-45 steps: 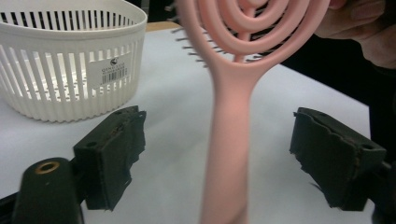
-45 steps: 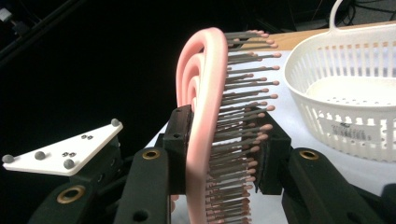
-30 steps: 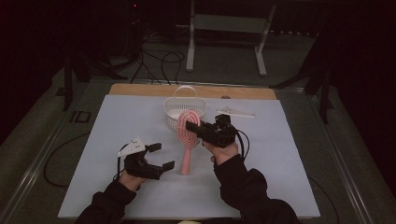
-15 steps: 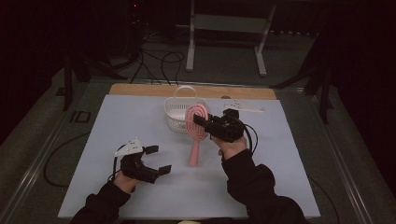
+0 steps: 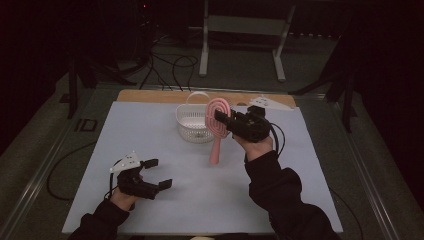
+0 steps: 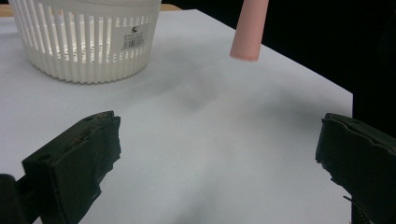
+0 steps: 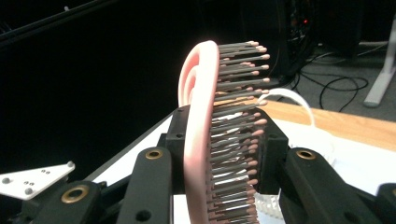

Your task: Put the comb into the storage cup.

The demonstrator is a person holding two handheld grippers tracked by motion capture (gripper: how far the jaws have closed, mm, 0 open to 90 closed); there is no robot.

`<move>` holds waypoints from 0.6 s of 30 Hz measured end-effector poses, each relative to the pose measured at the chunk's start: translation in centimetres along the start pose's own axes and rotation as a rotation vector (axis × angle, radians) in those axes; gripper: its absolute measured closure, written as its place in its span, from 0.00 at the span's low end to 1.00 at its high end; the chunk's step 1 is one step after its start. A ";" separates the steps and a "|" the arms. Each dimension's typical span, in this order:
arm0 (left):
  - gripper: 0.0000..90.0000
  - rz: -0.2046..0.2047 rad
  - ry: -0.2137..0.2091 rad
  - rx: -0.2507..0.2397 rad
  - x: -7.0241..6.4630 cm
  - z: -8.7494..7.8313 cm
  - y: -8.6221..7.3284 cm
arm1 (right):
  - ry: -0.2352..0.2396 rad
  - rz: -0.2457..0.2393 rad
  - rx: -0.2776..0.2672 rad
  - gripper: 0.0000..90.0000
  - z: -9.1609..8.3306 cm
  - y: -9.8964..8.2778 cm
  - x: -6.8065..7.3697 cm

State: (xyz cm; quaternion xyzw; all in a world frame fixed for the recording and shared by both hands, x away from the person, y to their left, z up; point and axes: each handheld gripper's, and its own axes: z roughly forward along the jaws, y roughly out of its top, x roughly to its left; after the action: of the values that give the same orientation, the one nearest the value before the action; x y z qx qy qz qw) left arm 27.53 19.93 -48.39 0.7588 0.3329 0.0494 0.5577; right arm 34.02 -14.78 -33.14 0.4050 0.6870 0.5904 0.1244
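Two grippers: both working over a pale blue mat (image 5: 165,135) on the table.
Right gripper (image 5: 222,118): jaws are clamping the pink hairbrush (image 5: 218,126) by its head, held clear above the mat, just beside the basket.
Hairbrush pose: head is sitting up top, handle is hanging down, tip is pointing at the mat without touching it.
Right gripper view: brush head (image 7: 205,135) is standing upright between the two black jaws, bristles are facing right, pads are pressing on both sides.
Left gripper (image 5: 157,173): jaws are standing wide open, nothing between them, low over the near left part of the mat, well apart from the brush.
Left gripper view: handle end (image 6: 248,29) is hanging at top, above the mat.
Basket (image 5: 192,123): white slotted basket is sitting on the far middle of the mat, upright, handle up; contents cannot tell.
Person: dark sleeves are coming in from the bottom edge.
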 end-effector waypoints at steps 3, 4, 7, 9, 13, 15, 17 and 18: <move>0.00 0.006 0.007 0.008 0.0 -0.2 -0.1 | -0.007 -0.007 -0.014 0.73 -0.3 0.6 -0.2; 0.00 0.007 0.009 0.008 -0.1 -0.2 -0.2 | -0.010 -0.009 -0.022 0.73 -0.4 0.8 -0.2; 0.00 0.022 0.011 0.015 -0.1 -0.4 -0.3 | -0.019 -0.022 -0.036 0.73 -0.7 1.4 -0.5; 0.00 0.034 0.013 0.021 -0.2 -0.4 -0.4 | -0.027 -0.027 -0.045 0.73 -0.9 1.8 -0.6; 0.00 0.061 0.034 0.032 -0.4 -0.5 -0.5 | -0.046 -0.047 -0.061 0.73 -1.1 2.5 -0.9; 0.00 0.073 0.048 0.039 -0.5 -0.6 -0.6 | -0.058 -0.056 -0.067 0.73 -1.1 2.9 -1.1; 0.00 0.076 0.058 0.041 -0.6 -0.7 -0.8 | -0.064 -0.066 -0.073 0.73 -1.0 3.2 -1.3; 0.00 0.077 0.064 0.043 -0.6 -0.8 -0.8 | -0.070 -0.070 -0.075 0.73 -1.0 3.4 -1.4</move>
State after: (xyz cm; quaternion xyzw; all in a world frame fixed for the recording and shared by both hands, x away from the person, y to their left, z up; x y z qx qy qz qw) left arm 26.38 20.39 -48.66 0.7810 0.3221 0.0881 0.5278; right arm 35.65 -16.52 -30.24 0.3962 0.6734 0.5963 0.1842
